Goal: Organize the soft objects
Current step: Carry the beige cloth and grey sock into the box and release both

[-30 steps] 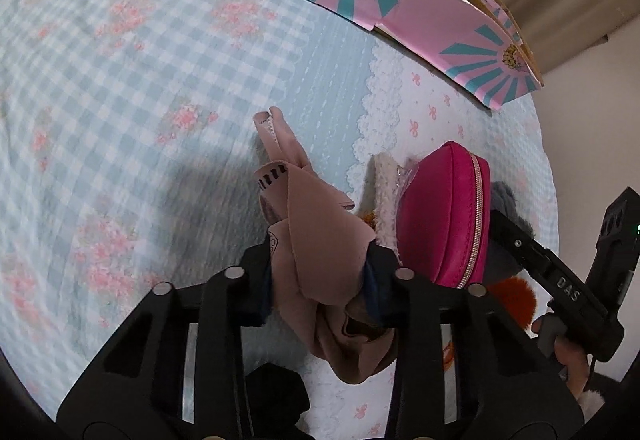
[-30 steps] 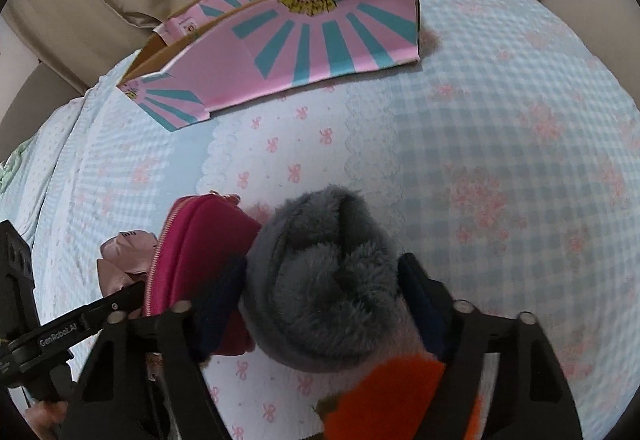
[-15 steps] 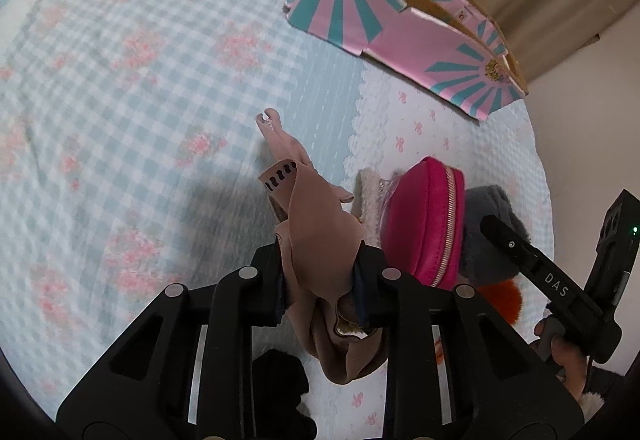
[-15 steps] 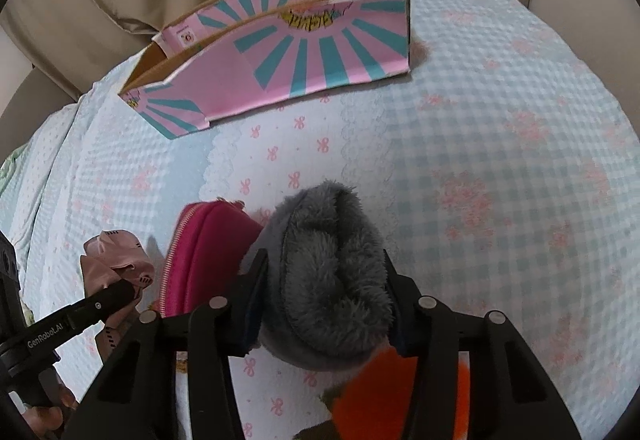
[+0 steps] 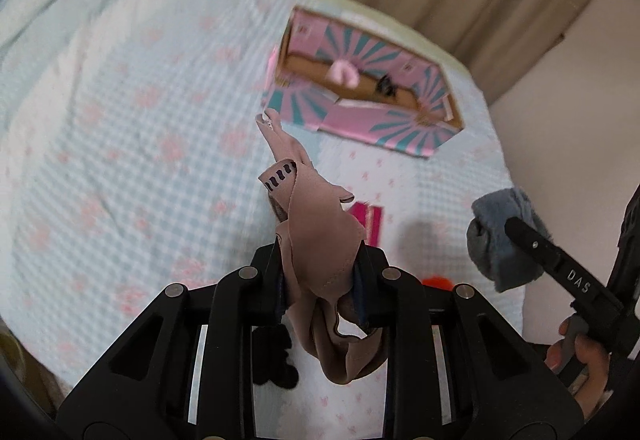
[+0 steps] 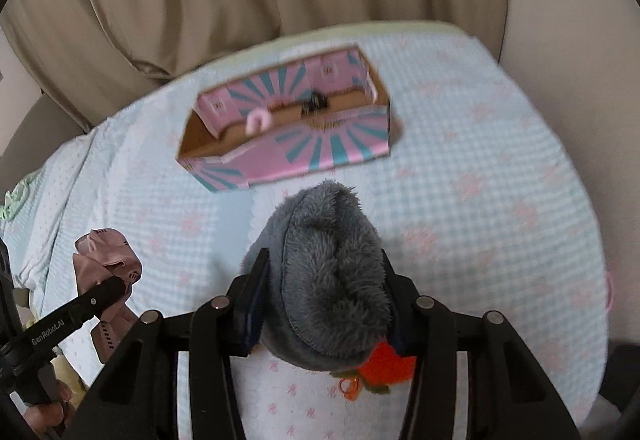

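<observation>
Left tongs [image 5: 320, 272] clench a beige-pink garment [image 5: 316, 224]; right tongs [image 6: 326, 304], jaws just closing, grip a grey plush toy [image 6: 328, 264], both above the bed [image 6: 500, 200]. Beyond, the pink-teal box [image 6: 320, 152] holds a pink item [image 6: 258, 120] and a dark item [image 6: 314, 105].

Soft, even daylight fills both views, without glare. The bed cover [image 5: 120, 160] and the pink box [image 6: 320, 152] are smeared by motion blur, while the black fingers [image 5: 248, 304] close to each lens stay sharp. A faint shadow lies on the cover near the bed's right edge. Fisheye distortion curves the bed, and the corners are black
</observation>
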A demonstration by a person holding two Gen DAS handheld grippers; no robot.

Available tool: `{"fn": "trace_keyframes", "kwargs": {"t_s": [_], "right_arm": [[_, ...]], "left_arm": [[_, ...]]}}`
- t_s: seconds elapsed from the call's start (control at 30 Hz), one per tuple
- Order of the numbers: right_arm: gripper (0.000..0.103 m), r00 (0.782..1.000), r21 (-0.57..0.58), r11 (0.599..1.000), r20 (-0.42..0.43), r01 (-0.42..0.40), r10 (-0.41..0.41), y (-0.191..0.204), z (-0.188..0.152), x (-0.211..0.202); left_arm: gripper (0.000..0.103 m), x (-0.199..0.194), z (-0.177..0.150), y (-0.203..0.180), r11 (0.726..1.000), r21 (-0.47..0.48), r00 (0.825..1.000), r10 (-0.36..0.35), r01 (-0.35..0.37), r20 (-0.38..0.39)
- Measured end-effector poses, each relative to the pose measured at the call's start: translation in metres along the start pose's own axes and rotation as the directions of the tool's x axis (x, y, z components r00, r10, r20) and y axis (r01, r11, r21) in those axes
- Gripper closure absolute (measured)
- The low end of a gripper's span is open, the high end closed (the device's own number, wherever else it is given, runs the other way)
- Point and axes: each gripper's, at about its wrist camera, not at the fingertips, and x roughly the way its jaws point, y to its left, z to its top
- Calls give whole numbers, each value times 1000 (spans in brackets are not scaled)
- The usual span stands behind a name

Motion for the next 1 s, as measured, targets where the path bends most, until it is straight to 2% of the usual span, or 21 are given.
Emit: {"fn": "trace_keyframes", "kwargs": {"t_s": [0.23,0.47,0.7,1.0], "right_arm": [[59,996,-7,1000,89,3,-3,14,41,-78],[59,991,-29,1000,137,4,0,17,83,-118],[59,991,-63,998,132,-11,20,12,134,-113],[59,996,-126,991,76,-39,49,4,193,-61]], "left_arm": [[81,-69,29,-34,998,63,998,-14,10,66],[81,-100,75,-63,995,96,993,-27,15,118],[81,-98,130,-98,993,122,988,-18,0,153],[81,-38,195,-139,987,159,995,-19,3,95]]}}
